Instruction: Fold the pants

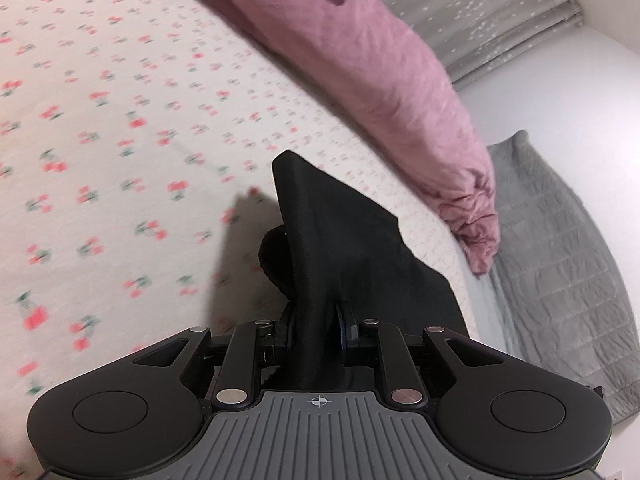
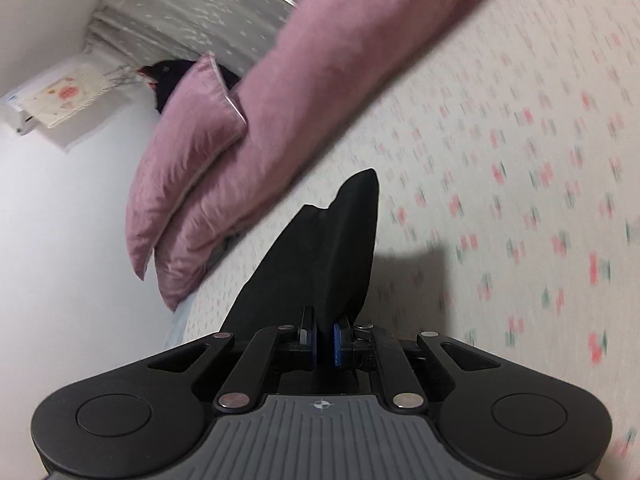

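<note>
The black pants [image 1: 340, 240] are up off the bed, and each gripper has a pinch of them. In the left gripper [image 1: 316, 332] the jaws stand narrow with a thick bunch of dark cloth squeezed between them, the fabric rising ahead in a peak and draping off to the right. A fuzzy dark bit sits tucked beside that fold; what it is, I can't make out. The right gripper [image 2: 324, 340] tells the same story: jaws nearly together, blue pads [image 2: 340, 344] pressing a thinner fold that stands up like a fin and slopes away to the left.

Two corners or edges held like this looks to me like a carry, the garment stretched between both hands so it hangs straight before it gets laid out or doubled over. Which part of the pants each side has, waistband or hem, is not clear from here.

Beneath them spreads the bed sheet [image 1: 120, 120], white with little red cherries, smeared by blur in both views, so things are on the move. The shadow of the cloth falls on the sheet just beside it, which says the pants are close above the bed, not high. Along the far edge lies a pink duvet [image 1: 360, 60], rolled out of the way, with a pink pillow [image 2: 192, 120] leaning on it. Beyond that, a grey quilted blanket [image 1: 560, 260] and a silvery curtain [image 2: 192, 4] by the wall.
</note>
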`<state>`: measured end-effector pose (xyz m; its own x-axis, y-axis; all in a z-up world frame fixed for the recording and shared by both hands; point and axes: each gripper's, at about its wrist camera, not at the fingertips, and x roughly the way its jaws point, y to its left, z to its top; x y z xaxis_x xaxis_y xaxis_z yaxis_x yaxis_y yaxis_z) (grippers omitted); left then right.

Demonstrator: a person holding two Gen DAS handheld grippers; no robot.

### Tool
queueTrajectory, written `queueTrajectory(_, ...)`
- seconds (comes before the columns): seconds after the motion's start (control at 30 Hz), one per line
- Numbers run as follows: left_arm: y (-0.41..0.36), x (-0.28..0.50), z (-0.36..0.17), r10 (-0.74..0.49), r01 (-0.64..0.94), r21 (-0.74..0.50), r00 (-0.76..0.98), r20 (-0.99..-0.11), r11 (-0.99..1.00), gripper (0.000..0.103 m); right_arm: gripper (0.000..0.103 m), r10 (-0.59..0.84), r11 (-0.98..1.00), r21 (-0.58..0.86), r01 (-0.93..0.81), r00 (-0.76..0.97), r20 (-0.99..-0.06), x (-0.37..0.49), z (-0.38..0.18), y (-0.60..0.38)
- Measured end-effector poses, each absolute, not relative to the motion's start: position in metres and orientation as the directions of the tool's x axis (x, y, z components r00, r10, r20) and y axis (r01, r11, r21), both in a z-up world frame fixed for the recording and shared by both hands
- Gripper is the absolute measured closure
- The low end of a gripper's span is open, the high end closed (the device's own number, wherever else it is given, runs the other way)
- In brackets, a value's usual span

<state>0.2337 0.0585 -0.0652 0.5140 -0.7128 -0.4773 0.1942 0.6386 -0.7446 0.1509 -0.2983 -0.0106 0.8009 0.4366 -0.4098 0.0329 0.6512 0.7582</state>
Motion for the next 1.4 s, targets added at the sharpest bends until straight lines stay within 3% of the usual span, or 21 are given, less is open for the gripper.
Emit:
queueTrajectory(0.07,0.06,0.237,-0.064,-0.729,0.226,-0.756,0.531,-0.433,0.614,0.087,0.091,0.416,0.677,0.736,0.006,0.822,-0.389,0.16,-0.004,-0.301)
queueTrajectory(0.13,0.057,0.245,-0.066,-0.722,0.252,-0.747,0.561,-0.405,0.616,0.083,0.082,0.389,0.705,0.709,0.004,0.834,-0.391,0.171,-0.007,-0.307)
queueTrajectory(0.2,0.048,0.254,-0.071,-0.663,0.228,-0.7,0.603,-0.444,0.677,0.078,0.062,0.317,0.739,0.669,0.076,0.837,-0.445,0.18,-0.02,-0.314)
queueTrajectory(0.3,0.041,0.262,-0.084,-0.564,0.181,-0.606,0.632,-0.531,0.775,0.068,0.059,0.246,0.763,0.624,0.172,0.815,-0.525,0.189,-0.04,-0.321)
queueTrajectory(0.4,0.045,0.262,-0.082,-0.573,0.178,-0.617,0.624,-0.532,0.767,0.063,0.058,0.263,0.751,0.637,0.174,0.806,-0.53,0.188,-0.042,-0.326)
queueTrajectory(0.43,0.046,0.26,-0.078,-0.559,0.177,-0.603,0.633,-0.536,0.778,0.052,0.058,0.264,0.753,0.636,0.168,0.809,-0.526,0.185,-0.04,-0.327)
queueTrajectory(0.5,0.048,0.253,-0.068,-0.523,0.181,-0.56,0.657,-0.542,0.808,0.043,0.056,0.272,0.756,0.635,0.156,0.808,-0.522,0.18,-0.034,-0.327)
queueTrajectory(0.97,0.064,0.177,-0.065,-0.611,0.321,-0.522,0.469,-0.637,0.79,0.048,0.056,0.345,0.794,0.59,0.143,0.694,-0.632,0.119,-0.04,-0.299)
queueTrajectory(1.03,0.063,0.169,-0.068,-0.598,0.342,-0.49,0.456,-0.659,0.802,0.07,0.056,0.353,0.802,0.584,0.125,0.689,-0.633,0.111,-0.041,-0.296)
queueTrajectory(1.1,0.061,0.162,-0.07,-0.571,0.363,-0.443,0.464,-0.677,0.82,0.078,0.056,0.359,0.817,0.568,0.103,0.68,-0.639,0.107,-0.043,-0.291)
queueTrajectory(1.3,0.051,0.136,-0.069,-0.46,0.449,-0.223,0.535,-0.709,0.865,0.072,0.06,0.293,0.913,0.409,0.008,0.683,-0.669,0.095,-0.041,-0.276)
queueTrajectory(1.4,0.052,0.124,-0.066,-0.422,0.462,-0.157,0.553,-0.718,0.873,0.069,0.055,0.232,0.96,0.278,-0.042,0.678,-0.698,0.084,-0.037,-0.269)
